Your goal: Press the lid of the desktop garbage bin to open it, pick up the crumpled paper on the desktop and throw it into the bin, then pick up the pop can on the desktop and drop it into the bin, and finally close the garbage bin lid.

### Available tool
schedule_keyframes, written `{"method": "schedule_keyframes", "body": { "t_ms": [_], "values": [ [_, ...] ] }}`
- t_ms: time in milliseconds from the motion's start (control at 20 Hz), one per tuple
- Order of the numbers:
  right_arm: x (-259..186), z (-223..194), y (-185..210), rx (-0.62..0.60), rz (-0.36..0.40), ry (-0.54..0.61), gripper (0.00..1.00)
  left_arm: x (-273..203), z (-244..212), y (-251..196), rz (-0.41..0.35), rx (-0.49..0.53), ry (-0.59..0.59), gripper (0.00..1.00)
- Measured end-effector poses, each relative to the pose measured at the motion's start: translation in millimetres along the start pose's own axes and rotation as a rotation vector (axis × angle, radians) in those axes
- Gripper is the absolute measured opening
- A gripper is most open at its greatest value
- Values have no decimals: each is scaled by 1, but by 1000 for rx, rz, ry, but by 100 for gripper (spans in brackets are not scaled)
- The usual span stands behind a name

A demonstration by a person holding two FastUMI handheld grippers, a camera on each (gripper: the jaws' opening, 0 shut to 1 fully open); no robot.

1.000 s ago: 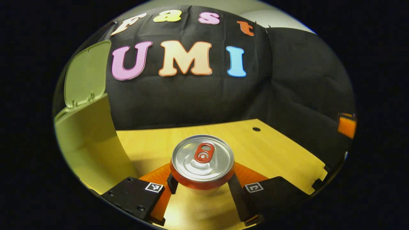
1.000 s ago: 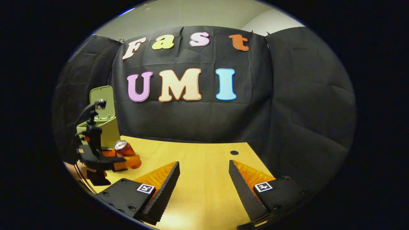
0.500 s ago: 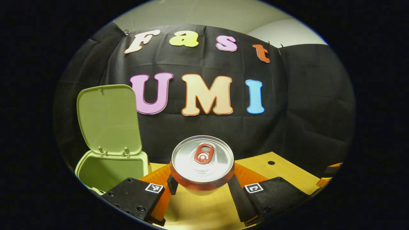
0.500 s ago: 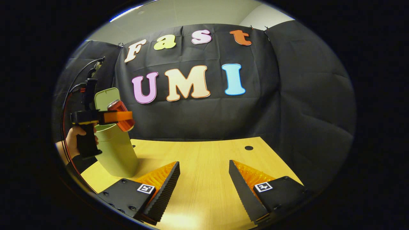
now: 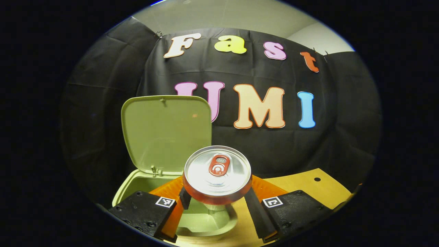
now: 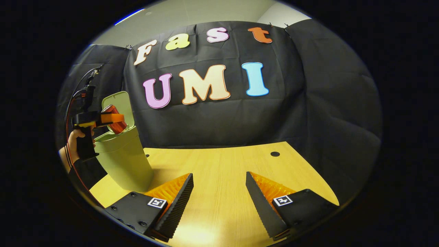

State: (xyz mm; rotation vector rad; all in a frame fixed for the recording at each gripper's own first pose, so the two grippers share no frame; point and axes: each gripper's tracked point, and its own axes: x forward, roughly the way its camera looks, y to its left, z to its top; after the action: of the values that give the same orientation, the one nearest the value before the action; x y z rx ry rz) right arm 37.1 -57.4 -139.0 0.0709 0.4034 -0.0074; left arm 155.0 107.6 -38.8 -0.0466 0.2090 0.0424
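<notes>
My left gripper [image 5: 216,200] is shut on the red pop can [image 5: 217,173], whose silver top faces the camera. The can hangs over the open mouth of the pale green garbage bin [image 5: 205,221], whose lid [image 5: 166,132] stands upright behind it. In the right gripper view the same can [image 6: 115,118] sits in the left gripper [image 6: 109,118], held by a hand just above the bin [image 6: 123,157] at the table's left. My right gripper [image 6: 219,199] is open over the wooden table [image 6: 219,164], nothing between its fingers. The bin's inside is hidden from me.
A small dark hole [image 6: 274,154] marks the tabletop at the back right. Black cloth walls close the booth behind and on both sides. A cable [image 6: 70,113] loops from the left gripper near the table's left edge.
The left gripper has lifted the can off the table and carried it left, from beside the bin to above its open mouth. The right gripper stays open and has barely shifted.
</notes>
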Motion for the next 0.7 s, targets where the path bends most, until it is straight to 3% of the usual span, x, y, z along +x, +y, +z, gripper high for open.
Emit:
{"method": "schedule_keyframes", "body": {
  "t_ms": [200,300,700],
  "values": [
    [10,-1,15,-17,16,8,97,-2,-3,40,81,10,0,79],
    [14,-3,20,-20,16,16,96,-8,9,53,104,18,-28,97],
    [15,-8,33,-28,-18,10,97,6,131,84,113,20,-181,96]
  ]
}}
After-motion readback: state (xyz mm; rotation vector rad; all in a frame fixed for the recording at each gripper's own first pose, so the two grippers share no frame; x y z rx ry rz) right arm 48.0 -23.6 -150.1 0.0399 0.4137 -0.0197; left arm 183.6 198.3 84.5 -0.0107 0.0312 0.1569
